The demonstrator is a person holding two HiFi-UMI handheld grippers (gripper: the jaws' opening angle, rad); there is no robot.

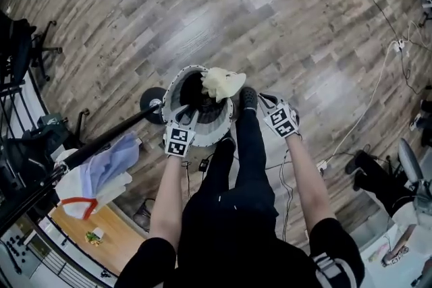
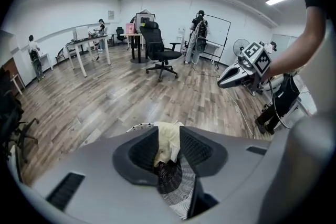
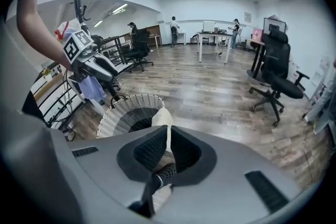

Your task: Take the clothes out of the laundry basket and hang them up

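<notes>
Plank floor (image 1: 202,10), laundry basket (image 1: 173,82) (cream garment (image 1: 223,83) atop): left gripper (image 2: 168,134) parted empty, right gripper (image 3: 168,132) barely ajar.

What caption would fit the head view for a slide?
The left gripper and right gripper hover beside a white laundry basket holding a pale yellow garment; a blue garment hangs nearby.

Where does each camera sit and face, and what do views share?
Head view: on head, steeply down at white ribbed laundry basket; arms, legs show.
Left gripper view: on left gripper, facing black office chair; right gripper shows.
Right gripper view: on right gripper, facing basket; left gripper shows.
All share crumpled cream garment.
</notes>
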